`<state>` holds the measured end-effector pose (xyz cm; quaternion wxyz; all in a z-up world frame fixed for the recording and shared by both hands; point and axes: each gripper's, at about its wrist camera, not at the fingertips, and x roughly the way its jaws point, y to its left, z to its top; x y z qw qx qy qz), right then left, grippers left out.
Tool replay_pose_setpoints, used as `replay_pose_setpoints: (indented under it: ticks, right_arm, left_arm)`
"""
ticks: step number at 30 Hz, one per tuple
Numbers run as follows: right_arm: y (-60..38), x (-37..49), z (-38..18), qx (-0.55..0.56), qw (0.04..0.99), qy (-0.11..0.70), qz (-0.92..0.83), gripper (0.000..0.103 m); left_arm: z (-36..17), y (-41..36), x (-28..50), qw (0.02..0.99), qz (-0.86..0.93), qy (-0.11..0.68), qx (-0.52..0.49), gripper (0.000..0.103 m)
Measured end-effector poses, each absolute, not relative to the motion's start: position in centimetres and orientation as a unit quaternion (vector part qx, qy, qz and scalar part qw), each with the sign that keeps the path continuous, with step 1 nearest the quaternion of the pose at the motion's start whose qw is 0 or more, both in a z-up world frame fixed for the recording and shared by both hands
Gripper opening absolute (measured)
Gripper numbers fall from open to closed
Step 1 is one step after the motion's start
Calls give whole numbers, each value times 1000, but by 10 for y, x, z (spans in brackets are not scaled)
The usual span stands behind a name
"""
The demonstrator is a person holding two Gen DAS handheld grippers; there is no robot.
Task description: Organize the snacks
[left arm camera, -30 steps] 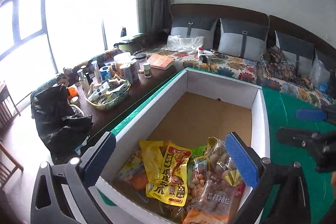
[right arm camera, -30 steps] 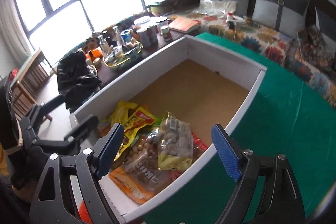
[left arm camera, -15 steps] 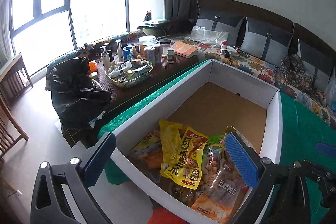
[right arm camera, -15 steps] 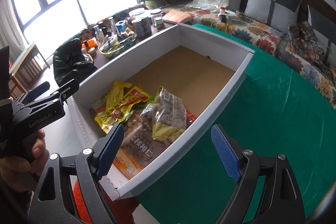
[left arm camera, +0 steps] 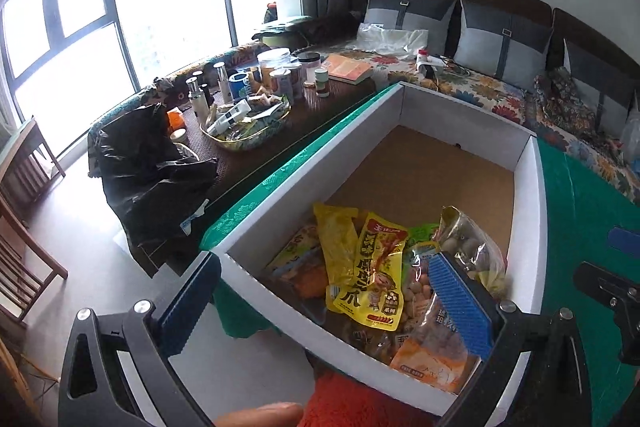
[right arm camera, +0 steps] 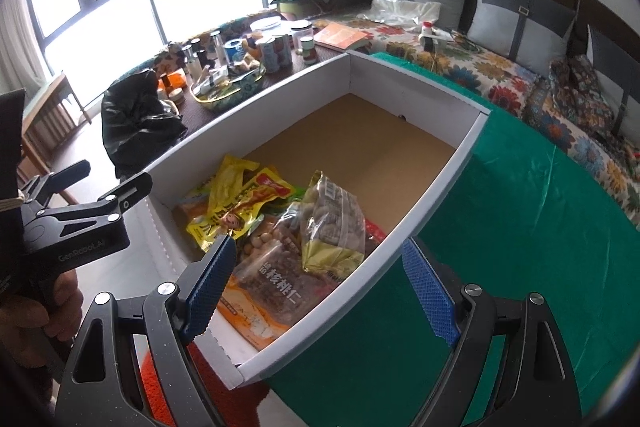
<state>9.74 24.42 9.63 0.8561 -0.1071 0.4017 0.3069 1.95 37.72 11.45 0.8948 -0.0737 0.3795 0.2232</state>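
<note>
Gaping wide and holding nothing, the left gripper (left arm camera: 324,297) and right gripper (right arm camera: 320,291) hover at the near end of the white cardboard box (right arm camera: 448,183), where yellow, clear and orange snack packets (right arm camera: 280,227) lie heaped on its brown floor, atop green cloth (right arm camera: 540,227).

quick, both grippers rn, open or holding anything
left gripper: open, holding nothing, over the white box.
right gripper: open, holding nothing.
</note>
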Motion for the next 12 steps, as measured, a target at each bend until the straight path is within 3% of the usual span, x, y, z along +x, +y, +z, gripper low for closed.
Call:
replay_pose_setpoints:
  ticks: [12]
  right_arm:
    - [258, 102, 89, -106, 849, 411, 314, 88]
  left_arm:
    - [104, 382, 19, 882, 228, 402, -96, 103]
